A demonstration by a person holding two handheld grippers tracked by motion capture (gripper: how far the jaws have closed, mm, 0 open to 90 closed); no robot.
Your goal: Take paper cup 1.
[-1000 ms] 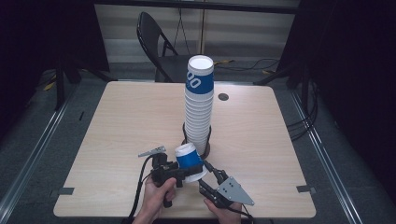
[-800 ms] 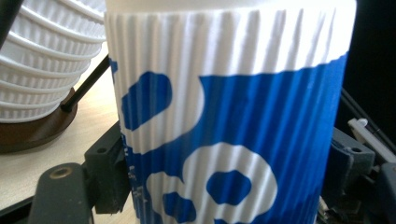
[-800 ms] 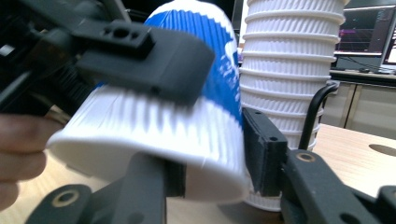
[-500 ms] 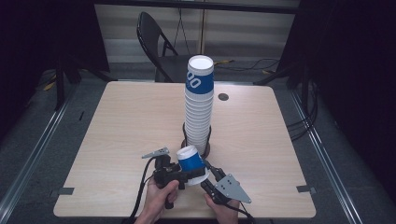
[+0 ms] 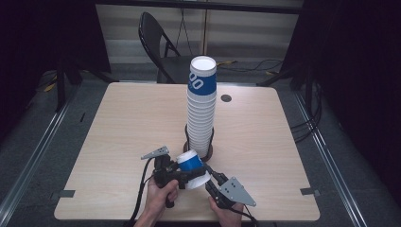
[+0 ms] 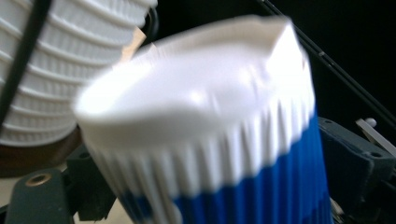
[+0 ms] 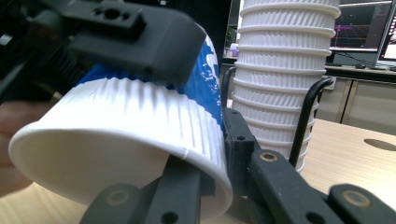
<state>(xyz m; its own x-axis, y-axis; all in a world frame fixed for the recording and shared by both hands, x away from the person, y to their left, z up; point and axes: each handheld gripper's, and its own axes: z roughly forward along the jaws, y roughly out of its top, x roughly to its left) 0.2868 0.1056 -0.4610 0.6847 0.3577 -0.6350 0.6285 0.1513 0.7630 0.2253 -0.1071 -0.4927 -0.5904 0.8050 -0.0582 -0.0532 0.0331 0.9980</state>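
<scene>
Blue-white paper cup (image 5: 191, 166) now tipped further sideways vs 1 s ago, low over surface (image 5: 118, 127) near cup stack (image 5: 202, 109), left tongs (image 5: 182, 176) clamped on body, right tongs (image 5: 208, 176) gripping rim wall w/ one jaw inside — prob pulling nested cups apart

A light wooden surface (image 5: 132, 123) with rounded corners stands in the middle of a dark room. It has a small round hole (image 5: 226, 98) near its far edge. Behind it stands a black folding chair (image 5: 158, 40). The floor (image 5: 61, 137) is grey, and metal rails (image 5: 35, 156) run along it on both sides. Black cables (image 5: 307, 127) lie on the floor at the right. The far wall (image 5: 250, 33) is pale with stripes across it. In the right gripper view, lit computer screens (image 7: 362, 23) sit on a desk far behind.
</scene>
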